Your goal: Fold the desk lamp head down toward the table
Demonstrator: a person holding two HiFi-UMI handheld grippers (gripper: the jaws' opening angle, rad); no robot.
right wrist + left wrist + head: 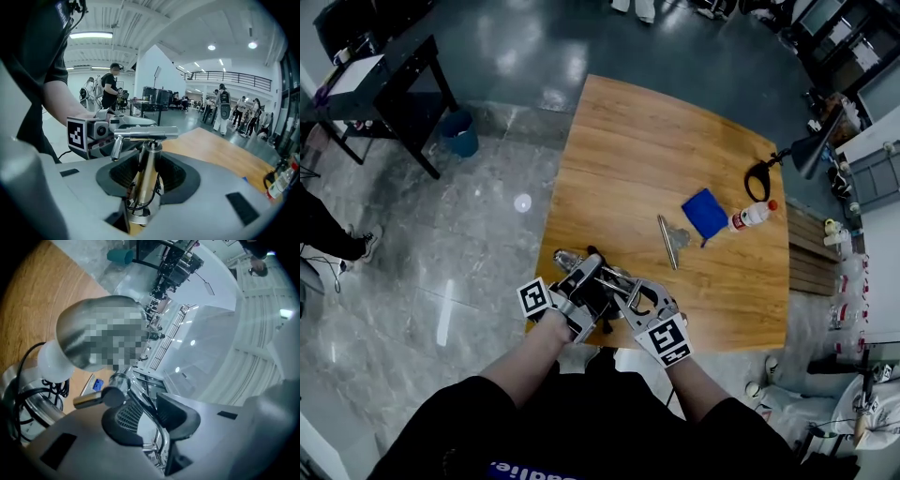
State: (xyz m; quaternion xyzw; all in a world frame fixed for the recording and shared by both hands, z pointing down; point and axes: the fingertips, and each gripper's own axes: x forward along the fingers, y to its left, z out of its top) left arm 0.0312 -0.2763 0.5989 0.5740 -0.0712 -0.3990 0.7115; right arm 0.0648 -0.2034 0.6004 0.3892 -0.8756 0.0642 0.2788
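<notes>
- The lamp head (566, 259) sits low over the desk (675, 141) at the lower centre of the head view. It looks to me mostly folded down, with at most a final lowering left.
- The left tool (147, 416) has its jaws slightly apart, and the lamp's thin arm (140, 404) runs between the pads. They do not seem to press on it.
- The right tool (150, 177) is closed around the upright post (151, 154), apparently to steady the lamp.
- In the head view both tools cover the post, the joints and most of the base.
- In the left gripper view the lamp head is at upper left, partly blurred over. No view shows whether its rim touches the desk.
- The lamp's base (136, 220) is cut off at the bottom of the right gripper view.
</notes>
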